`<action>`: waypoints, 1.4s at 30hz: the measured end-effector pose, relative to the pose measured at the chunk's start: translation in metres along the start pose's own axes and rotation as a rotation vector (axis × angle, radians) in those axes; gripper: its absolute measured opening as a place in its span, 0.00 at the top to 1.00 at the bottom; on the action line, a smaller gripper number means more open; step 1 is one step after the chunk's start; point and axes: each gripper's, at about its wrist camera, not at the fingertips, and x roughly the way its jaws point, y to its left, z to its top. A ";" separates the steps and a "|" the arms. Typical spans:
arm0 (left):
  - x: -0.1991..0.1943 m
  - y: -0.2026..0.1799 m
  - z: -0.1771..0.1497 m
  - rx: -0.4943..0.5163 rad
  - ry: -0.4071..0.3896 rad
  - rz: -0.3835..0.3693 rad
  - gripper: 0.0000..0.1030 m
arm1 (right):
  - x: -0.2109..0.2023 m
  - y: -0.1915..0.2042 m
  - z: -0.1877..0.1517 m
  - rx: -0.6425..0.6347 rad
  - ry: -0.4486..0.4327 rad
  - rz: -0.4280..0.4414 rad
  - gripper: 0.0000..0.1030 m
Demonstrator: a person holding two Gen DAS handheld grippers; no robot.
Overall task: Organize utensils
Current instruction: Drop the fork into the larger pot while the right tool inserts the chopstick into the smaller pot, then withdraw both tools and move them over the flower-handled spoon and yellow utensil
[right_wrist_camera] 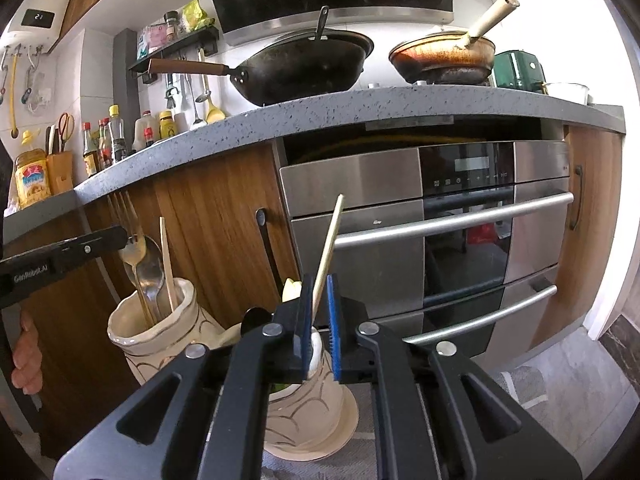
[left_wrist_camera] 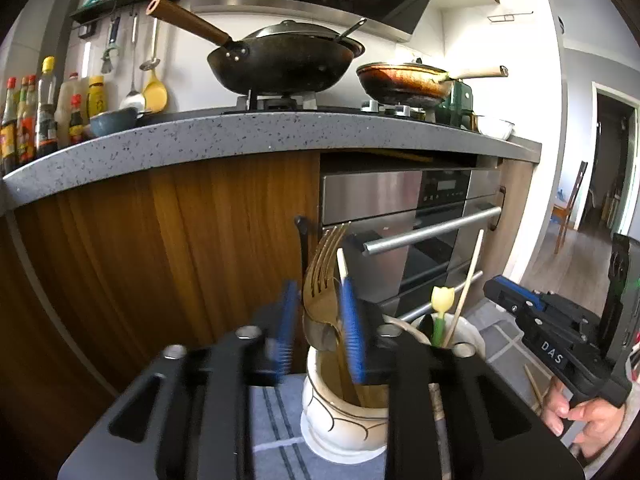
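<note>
Two cream ceramic utensil holders stand side by side on a striped cloth. The left holder (left_wrist_camera: 344,404) (right_wrist_camera: 156,332) holds a gold fork (left_wrist_camera: 324,276) (right_wrist_camera: 130,236), a spoon (right_wrist_camera: 149,268) and a chopstick (right_wrist_camera: 167,268). My left gripper (left_wrist_camera: 318,328) is open, its blue pads either side of the fork and spoon, just above the holder's mouth. The right holder (right_wrist_camera: 308,412) (left_wrist_camera: 460,330) holds a tulip-topped utensil (left_wrist_camera: 441,300) and a chopstick (right_wrist_camera: 328,252) (left_wrist_camera: 468,280). My right gripper (right_wrist_camera: 320,312) is narrowly open around that chopstick, above the holder.
A grey countertop (left_wrist_camera: 240,136) with a black wok (left_wrist_camera: 280,60), a frying pan (left_wrist_camera: 404,80) and sauce bottles (left_wrist_camera: 36,120) rises behind. Wooden cabinet doors (left_wrist_camera: 180,248) and a steel oven (right_wrist_camera: 440,232) face me. A doorway with a chair (left_wrist_camera: 572,204) lies to the right.
</note>
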 end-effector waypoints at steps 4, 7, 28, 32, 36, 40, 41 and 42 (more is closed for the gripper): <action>-0.005 -0.001 0.004 -0.009 -0.017 -0.006 0.66 | -0.017 -0.001 0.014 0.032 0.043 -0.015 0.62; -0.016 -0.004 0.008 -0.017 -0.044 0.002 0.45 | -0.034 -0.006 0.019 0.072 0.047 -0.010 0.50; -0.097 -0.051 -0.006 0.065 -0.017 0.018 0.06 | -0.122 -0.016 -0.006 0.104 0.061 -0.034 0.06; -0.090 -0.059 -0.025 0.075 0.037 0.028 0.06 | -0.124 -0.026 -0.015 0.124 0.063 -0.055 0.06; -0.083 -0.063 -0.039 0.058 0.078 0.022 0.06 | -0.123 -0.038 -0.025 0.151 0.077 -0.072 0.06; -0.075 -0.068 -0.051 0.058 0.115 0.024 0.06 | -0.118 -0.046 -0.037 0.157 0.102 -0.092 0.06; -0.071 -0.069 -0.055 0.059 0.127 0.024 0.06 | -0.115 -0.048 -0.041 0.159 0.115 -0.100 0.06; -0.069 -0.071 -0.059 0.060 0.138 0.022 0.06 | -0.114 -0.050 -0.044 0.161 0.123 -0.103 0.06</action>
